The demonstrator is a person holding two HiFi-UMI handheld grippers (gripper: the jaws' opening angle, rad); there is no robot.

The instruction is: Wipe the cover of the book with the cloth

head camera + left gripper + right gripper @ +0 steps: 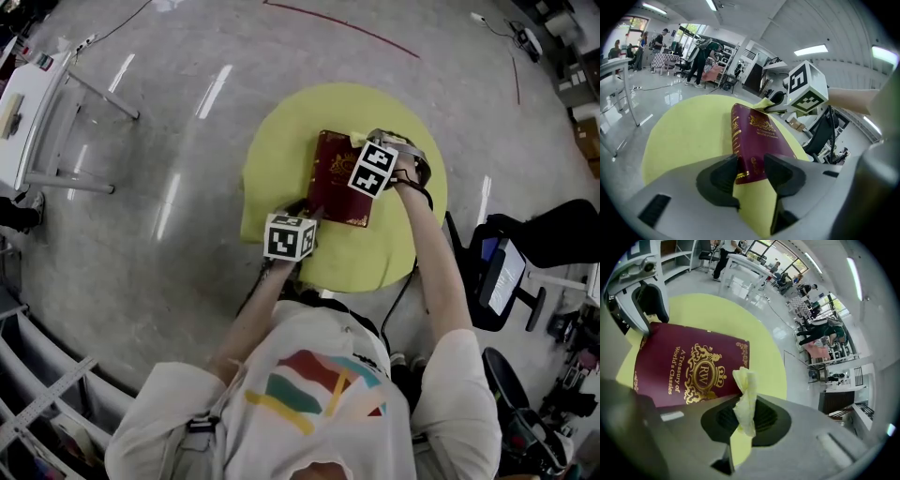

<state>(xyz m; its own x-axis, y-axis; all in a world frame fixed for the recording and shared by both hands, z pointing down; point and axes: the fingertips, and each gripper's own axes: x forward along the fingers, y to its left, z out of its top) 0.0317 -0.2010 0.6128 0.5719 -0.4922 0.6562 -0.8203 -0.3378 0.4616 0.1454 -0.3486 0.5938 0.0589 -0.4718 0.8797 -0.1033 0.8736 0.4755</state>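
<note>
Yellow covers the round table (pixel 281 150), which stands on a glossy grey floor (pixel 169 122). A maroon book (pixel 333 183) lies flat near the middle of the table, closed and cover up, with a gold crest and gold title lettering on the cover. The left gripper (pixel 752 176) sits at the book's corner nearest the person. Its jaws are spread wide and closed on that corner, one dark pad against the gold-banded spine and the other on the cover. The right gripper (pixel 745 416) is at the book's opposite end, toward the table's far edge, low over the cover. Its jaws are clamped together on a pale yellow cloth (pixel 746 399), which is bunched into a thin fold that sticks out past the jaw tips. From the left gripper view, the cloth end appears to rest on the book's far edge, though exact contact is hard to tell. The person leans over the table's near edge with both forearms reaching out. A black office chair (pixel 511 267) stands beside the table's right edge. A white table (pixel 37 112) stands well apart on the left.
</note>
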